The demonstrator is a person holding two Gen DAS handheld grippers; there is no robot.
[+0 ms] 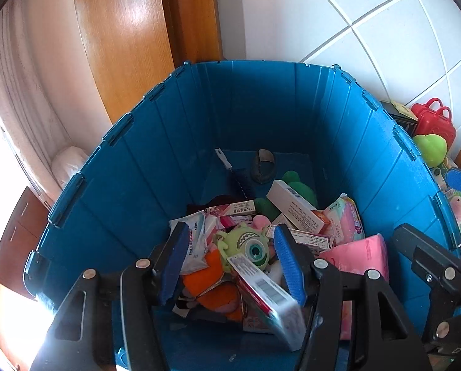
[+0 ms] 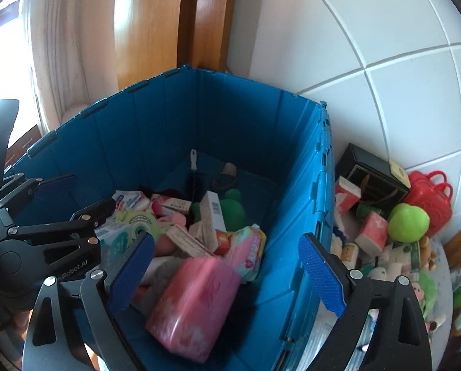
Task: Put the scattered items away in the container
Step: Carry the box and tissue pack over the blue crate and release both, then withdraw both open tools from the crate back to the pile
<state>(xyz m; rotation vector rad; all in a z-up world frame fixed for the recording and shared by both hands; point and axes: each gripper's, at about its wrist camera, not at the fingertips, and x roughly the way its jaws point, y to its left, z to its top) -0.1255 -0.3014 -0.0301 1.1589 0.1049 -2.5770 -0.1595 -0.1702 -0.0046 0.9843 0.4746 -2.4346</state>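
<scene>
A deep blue plastic bin holds several items: a green one-eyed plush, white cartons, a brush and soft packs. My left gripper hangs over the bin, open. A white-and-red barcode box lies tilted and blurred below its fingers, with the pads not pressing on it. My right gripper is wide open above the bin. A blurred pink pack sits loose under it, inside the bin. Each gripper shows at the edge of the other's view.
Right of the bin, several items lie scattered on a round surface: a green ball, a red toy case, a black box, small cartons and plush toys. A wooden door and a tiled wall stand behind the bin.
</scene>
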